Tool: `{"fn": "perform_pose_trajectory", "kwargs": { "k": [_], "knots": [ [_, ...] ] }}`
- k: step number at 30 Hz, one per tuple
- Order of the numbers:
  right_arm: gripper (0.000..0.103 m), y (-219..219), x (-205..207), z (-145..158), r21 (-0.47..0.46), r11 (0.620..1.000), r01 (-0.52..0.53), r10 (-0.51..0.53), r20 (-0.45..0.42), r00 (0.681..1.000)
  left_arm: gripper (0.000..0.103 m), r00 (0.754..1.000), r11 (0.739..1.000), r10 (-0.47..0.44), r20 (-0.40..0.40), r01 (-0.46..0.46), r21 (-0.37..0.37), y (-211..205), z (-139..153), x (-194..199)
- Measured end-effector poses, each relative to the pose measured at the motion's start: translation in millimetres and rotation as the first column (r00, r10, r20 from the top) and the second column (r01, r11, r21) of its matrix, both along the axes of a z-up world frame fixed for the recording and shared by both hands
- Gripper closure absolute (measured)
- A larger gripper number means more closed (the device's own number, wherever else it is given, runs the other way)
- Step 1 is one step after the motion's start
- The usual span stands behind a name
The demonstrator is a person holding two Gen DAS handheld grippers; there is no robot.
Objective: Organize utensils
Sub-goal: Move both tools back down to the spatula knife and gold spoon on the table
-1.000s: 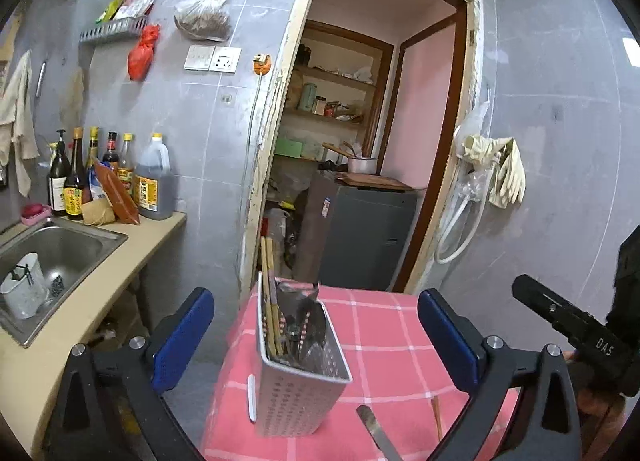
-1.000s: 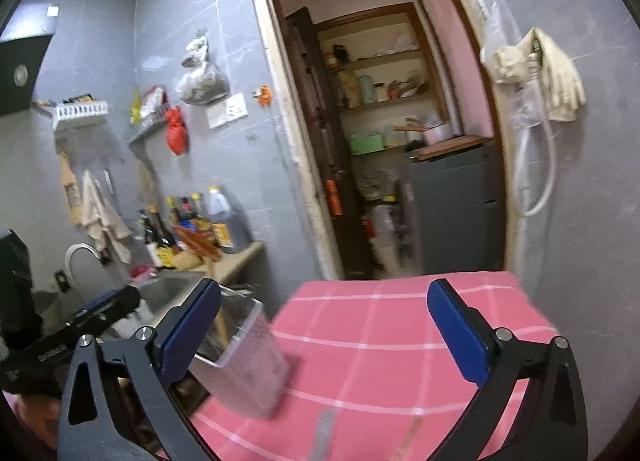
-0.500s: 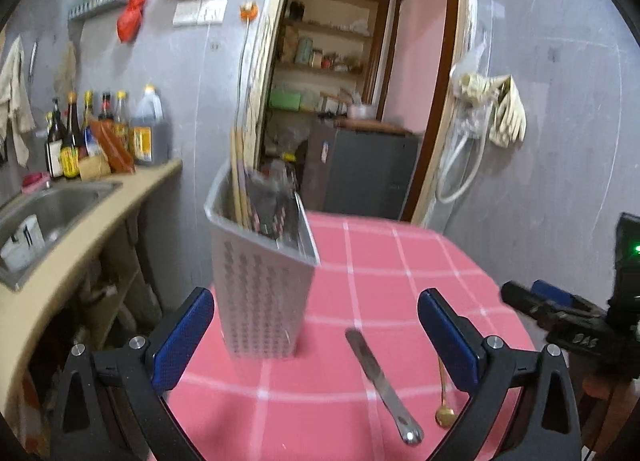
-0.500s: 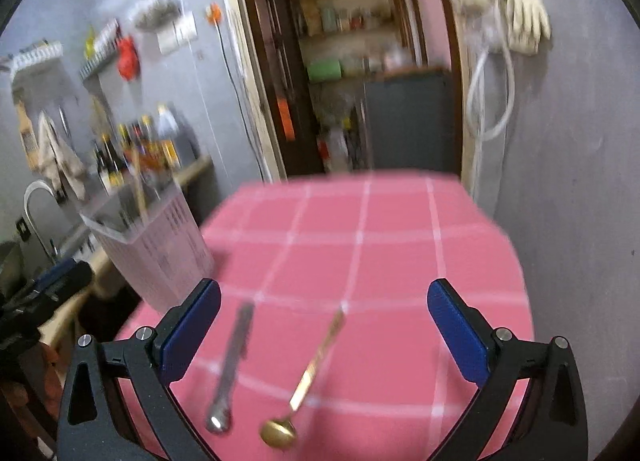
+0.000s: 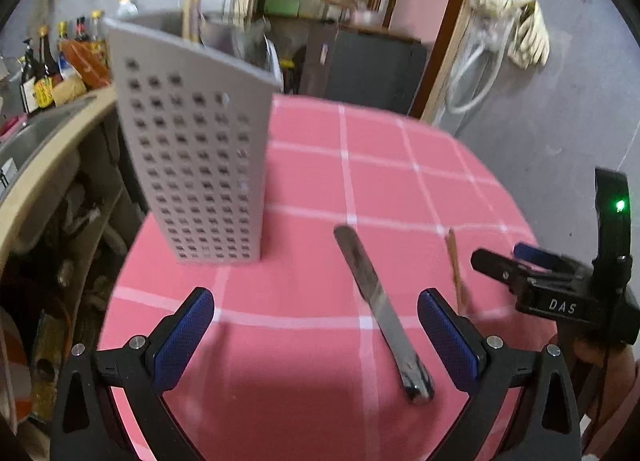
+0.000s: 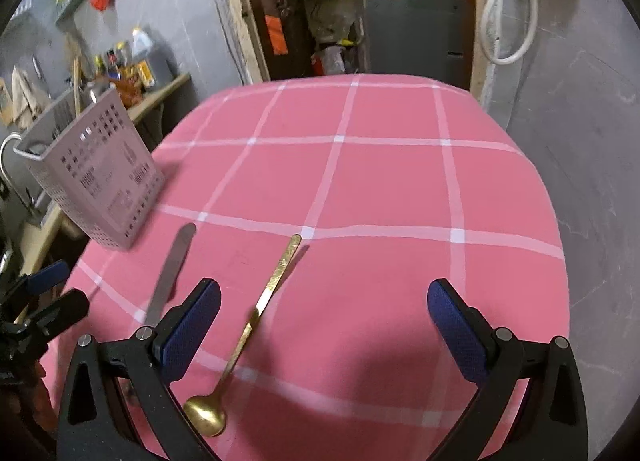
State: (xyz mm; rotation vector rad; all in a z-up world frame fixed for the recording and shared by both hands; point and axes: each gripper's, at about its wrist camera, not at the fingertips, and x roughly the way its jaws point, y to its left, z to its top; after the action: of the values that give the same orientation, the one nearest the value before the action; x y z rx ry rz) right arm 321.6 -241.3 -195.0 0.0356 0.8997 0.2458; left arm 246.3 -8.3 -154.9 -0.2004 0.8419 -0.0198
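One gold spoon [image 6: 256, 311] lies on the pink tabletop [image 6: 400, 189], its long axis running from 7 to 1 o'clock between the wide-open fingers of the empty right gripper [image 6: 324, 325], the nearer one. One steel knife [image 5: 380, 309] lies ahead of the left gripper [image 5: 316, 333], also open and empty. One perforated holder [image 5: 196, 165] stands at its 11 o'clock.
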Motion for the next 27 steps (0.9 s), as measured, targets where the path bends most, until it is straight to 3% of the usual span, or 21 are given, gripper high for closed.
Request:
{"fn": "perform_pose_trajectory", "kwargs": {
  "k": [7,13,17,22,25,27],
  "knots": [
    [0.003,20,11,-3,-0.095,0.994,-0.049,0.048,-0.012,0.999,0.001,0.999,1.000,-0.008,-0.045,0.008,-0.002,-12,-14,12],
    [0.020,24,15,-4,-0.219,0.974,-0.056,0.046,-0.050,0.998,0.002,0.998,1.000,-0.004,-0.065,0.003,-0.011,-16,-21,16],
    [0.030,21,11,1,-0.237,0.970,-0.046,0.028,-0.078,0.997,0.005,0.997,1.000,-0.018,-0.075,0.017,-0.014,-18,-24,18],
    [0.038,13,-2,4,-0.224,0.974,-0.031,0.009,-0.098,0.995,0.024,0.992,0.997,-0.072,-0.100,0.070,-0.024,-30,-28,28],
    [0.047,5,-11,5,-0.211,0.977,-0.026,0.005,-0.097,0.995,0.037,0.986,0.994,-0.105,-0.127,0.102,-0.031,-39,-33,36],
    [0.054,0,-16,5,-0.209,0.978,-0.020,0.001,-0.093,0.996,0.040,0.983,0.994,-0.114,-0.143,0.113,-0.016,-44,-36,41]
  ]
}}
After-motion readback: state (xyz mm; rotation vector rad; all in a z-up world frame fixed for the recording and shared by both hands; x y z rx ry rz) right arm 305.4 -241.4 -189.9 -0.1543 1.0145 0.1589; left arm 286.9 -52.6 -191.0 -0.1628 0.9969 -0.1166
